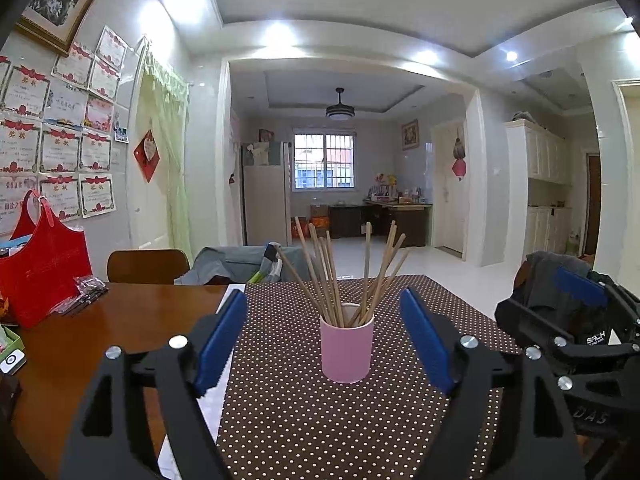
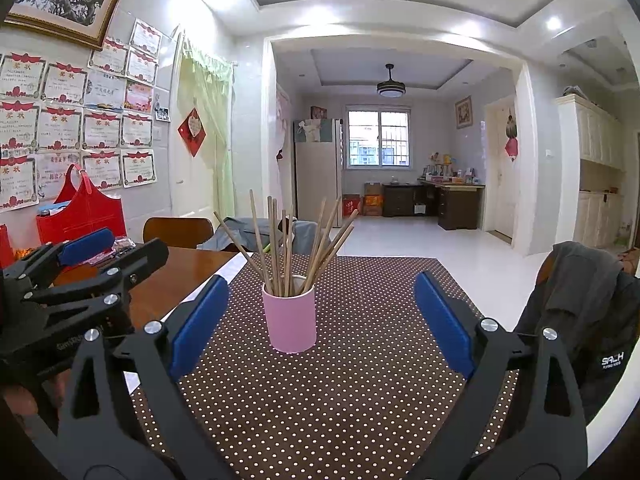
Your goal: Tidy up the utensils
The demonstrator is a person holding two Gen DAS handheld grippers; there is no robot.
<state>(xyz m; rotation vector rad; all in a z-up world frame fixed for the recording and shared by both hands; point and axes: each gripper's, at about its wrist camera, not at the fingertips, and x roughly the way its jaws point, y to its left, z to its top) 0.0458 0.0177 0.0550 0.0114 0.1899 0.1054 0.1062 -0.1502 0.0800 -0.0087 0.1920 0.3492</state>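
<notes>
1. A pink cup (image 1: 347,349) stands upright on a brown polka-dot cloth (image 1: 320,420) that covers part of a wooden table (image 1: 100,328), with a bundle of wooden chopsticks (image 1: 344,276) fanning out of its mouth.
2. The left gripper (image 1: 324,340) hovers just short of the cup, its blue-padded jaws spread wide to either side and touching nothing; the cup sits ahead of them, centred in the gap.
3. The right gripper (image 2: 320,316) is likewise spread wide and empty, its blue pads flanking open cloth, with the cup ahead and slightly left of centre in the right wrist view.
4. Each gripper appears at the edge of the other's view, side by side over the near end of the cloth.
5. A red bag (image 1: 40,276) stands on the bare wood to the left, near the wall of framed certificates (image 1: 60,148).
6. A dark jacket (image 2: 580,300) hangs over a chair at the table's right side.
</notes>
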